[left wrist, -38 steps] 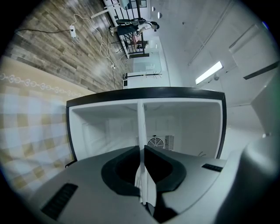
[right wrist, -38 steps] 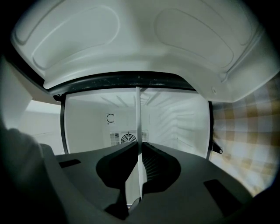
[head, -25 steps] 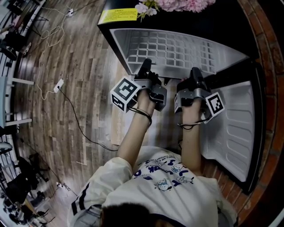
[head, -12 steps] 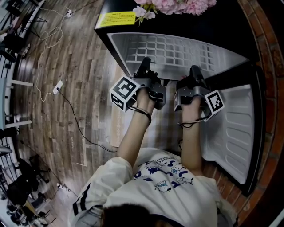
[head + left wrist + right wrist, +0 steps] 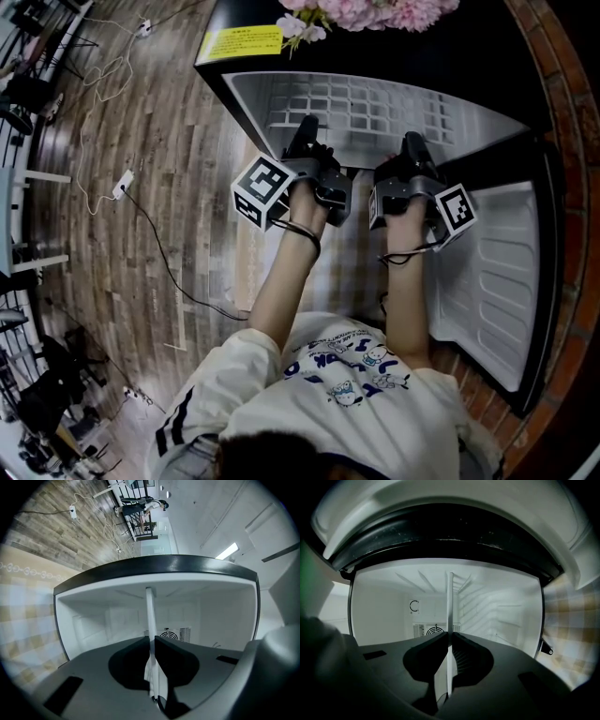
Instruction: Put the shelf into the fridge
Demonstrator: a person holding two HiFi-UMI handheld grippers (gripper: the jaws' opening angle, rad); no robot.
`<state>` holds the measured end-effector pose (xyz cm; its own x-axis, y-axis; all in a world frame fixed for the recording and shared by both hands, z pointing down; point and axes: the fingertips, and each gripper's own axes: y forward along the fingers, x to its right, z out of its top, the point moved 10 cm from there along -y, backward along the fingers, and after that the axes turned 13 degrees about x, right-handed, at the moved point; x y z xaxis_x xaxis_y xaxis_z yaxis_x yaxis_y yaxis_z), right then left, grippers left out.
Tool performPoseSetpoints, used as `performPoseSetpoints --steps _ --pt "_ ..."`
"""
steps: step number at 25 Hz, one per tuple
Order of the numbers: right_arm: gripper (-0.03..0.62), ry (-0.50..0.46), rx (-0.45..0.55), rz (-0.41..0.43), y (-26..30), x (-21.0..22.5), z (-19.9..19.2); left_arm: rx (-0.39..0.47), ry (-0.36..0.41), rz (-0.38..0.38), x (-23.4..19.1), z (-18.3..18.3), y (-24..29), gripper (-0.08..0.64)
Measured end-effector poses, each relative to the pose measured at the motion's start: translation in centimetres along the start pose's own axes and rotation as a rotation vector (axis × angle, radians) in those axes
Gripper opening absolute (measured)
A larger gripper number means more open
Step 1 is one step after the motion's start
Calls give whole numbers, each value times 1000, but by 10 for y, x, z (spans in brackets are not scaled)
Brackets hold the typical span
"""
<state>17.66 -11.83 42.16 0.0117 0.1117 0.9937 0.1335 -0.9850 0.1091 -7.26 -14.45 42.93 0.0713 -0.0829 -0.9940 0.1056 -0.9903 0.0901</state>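
White wire shelf [image 5: 375, 108], reaching into the black fridge [image 5: 450, 52] beneath pink flowers [image 5: 375, 9], is clamped by left gripper [image 5: 305, 133] and right gripper [image 5: 412, 148]; only their views show the rear fan vent [image 5: 435, 630].

White short-sleeved T-shirt [image 5: 352, 398], blue cartoon prints, dark white-striped band [image 5: 173, 429] lower left. Grey-black left gripper [image 5: 307, 126] and right gripper [image 5: 412, 142]: black-and-white marker cubes [image 5: 262, 192], black wrist cords [image 5: 305, 239].

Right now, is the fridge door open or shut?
Open: the door stands swung aside, and the shelf reaches into the fridge.
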Motion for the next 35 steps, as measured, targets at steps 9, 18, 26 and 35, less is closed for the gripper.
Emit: performPoseSetpoints --steps 9,18,26,35 --pt "49 -9 -13 8 4 1 -1 -1 6 -5 -1 0 5 41" --pt "49 -13 4 27 6 2 0 0 12 -6 -1 -1 6 43" --pt "51 -53 -12 13 5 -6 -5 -27 84 -7 5 6 5 43" --pt "51 -224 -119 89 -3 -7 -15 -43 172 -26 4 14 -12 43"
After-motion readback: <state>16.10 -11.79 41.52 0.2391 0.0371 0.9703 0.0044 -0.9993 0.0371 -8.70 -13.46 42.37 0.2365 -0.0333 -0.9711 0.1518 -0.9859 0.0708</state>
